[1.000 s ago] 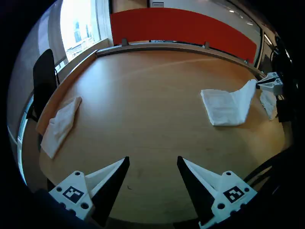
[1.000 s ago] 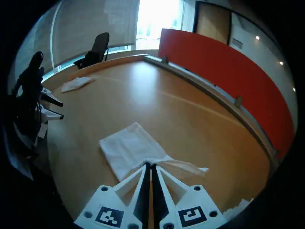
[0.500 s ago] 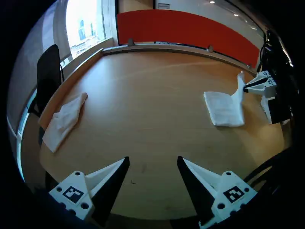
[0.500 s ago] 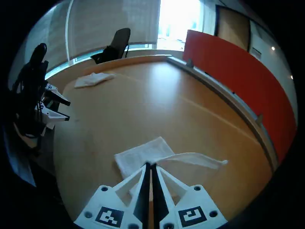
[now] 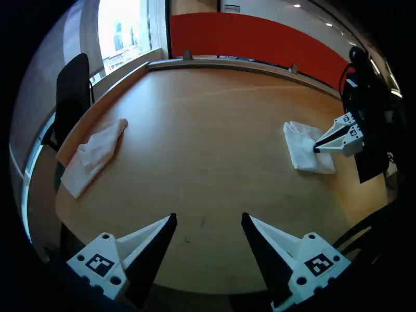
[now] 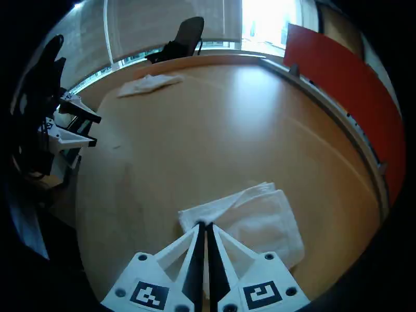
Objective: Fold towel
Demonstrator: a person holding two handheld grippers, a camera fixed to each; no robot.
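A white towel [image 6: 260,223] lies folded over on the wooden table [image 6: 208,130], close in front of my right gripper [image 6: 205,227]. The right gripper's fingers are shut, pinching the towel's near left corner low at the tabletop. In the left gripper view the same towel [image 5: 304,151] lies at the right side of the table, with the right gripper [image 5: 315,150] shut at its edge. My left gripper [image 5: 208,218] hangs open over the table's near edge with nothing between its fingers. From the right gripper view the left gripper [image 6: 98,130] stands open at the far left.
A second white towel [image 5: 93,156] lies bunched near the table's left edge, also seen as the second towel [image 6: 148,83]. A black chair [image 5: 70,99] stands behind it by the window. A red partition [image 5: 249,36] runs along the table's far side.
The right gripper carried the raised towel flap across and down, so the towel now lies folded flat. The left gripper stayed open and drifted slightly.
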